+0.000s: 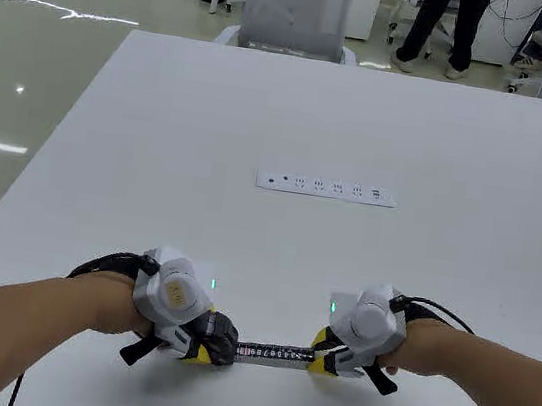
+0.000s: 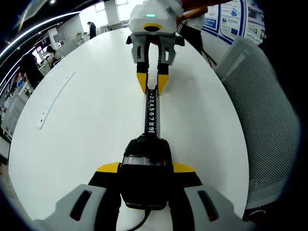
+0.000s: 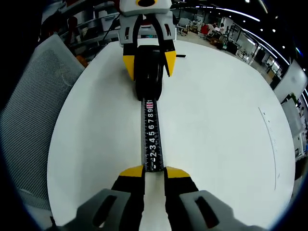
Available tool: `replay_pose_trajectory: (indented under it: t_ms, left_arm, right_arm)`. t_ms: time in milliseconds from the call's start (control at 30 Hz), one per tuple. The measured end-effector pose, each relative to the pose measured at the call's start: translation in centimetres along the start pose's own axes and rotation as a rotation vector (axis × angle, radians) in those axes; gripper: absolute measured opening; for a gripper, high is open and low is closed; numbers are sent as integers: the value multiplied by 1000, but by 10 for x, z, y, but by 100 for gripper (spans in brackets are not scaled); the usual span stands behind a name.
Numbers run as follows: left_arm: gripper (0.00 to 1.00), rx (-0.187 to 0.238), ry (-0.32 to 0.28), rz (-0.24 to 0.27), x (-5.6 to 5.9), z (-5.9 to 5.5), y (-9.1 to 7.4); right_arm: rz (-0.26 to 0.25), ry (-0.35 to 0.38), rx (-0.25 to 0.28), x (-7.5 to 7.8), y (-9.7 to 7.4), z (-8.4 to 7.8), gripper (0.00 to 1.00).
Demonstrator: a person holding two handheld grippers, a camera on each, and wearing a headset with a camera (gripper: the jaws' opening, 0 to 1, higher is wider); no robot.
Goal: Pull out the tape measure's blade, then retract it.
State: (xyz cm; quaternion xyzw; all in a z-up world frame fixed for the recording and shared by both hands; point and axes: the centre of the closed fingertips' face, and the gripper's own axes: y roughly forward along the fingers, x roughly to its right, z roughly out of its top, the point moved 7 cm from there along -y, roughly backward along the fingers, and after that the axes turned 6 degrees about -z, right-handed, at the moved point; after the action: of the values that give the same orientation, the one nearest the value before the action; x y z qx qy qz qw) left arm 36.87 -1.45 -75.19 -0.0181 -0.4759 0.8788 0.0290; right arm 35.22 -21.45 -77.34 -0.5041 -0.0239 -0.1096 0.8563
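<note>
The black tape measure case (image 2: 146, 168) sits clamped between the yellow-tipped jaws of my left gripper (image 2: 146, 169), low over the white table. Its black blade (image 2: 151, 111) with white numbers runs about ten centimetres out to my right gripper (image 2: 152, 83), which is shut on the blade's end. From the right gripper view, the blade (image 3: 150, 137) leads from my right gripper (image 3: 154, 171) to the case (image 3: 148, 72) in the left gripper (image 3: 148, 62). In the head view the left gripper (image 1: 203, 343) and right gripper (image 1: 322, 358) face each other near the table's front edge, with the blade (image 1: 272, 353) spanning between them.
A white power strip (image 1: 326, 188) lies flat mid-table, beyond the grippers. A grey mesh chair (image 1: 296, 10) stands at the far table edge, and a person (image 1: 439, 25) stands behind it. Another mesh chair back (image 2: 262, 110) is close to the near edge.
</note>
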Motion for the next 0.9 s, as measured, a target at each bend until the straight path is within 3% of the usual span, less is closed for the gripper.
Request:
replay_pose_trajectory:
  t_ms: [400, 900]
  left_arm:
    - [34, 2, 0, 0, 0, 0, 0]
    - [34, 0, 2, 1, 0, -1, 0]
  right_arm:
    - [-1, 14, -37, 1, 1, 2, 13]
    - [0, 40, -37, 0, -2, -2, 12]
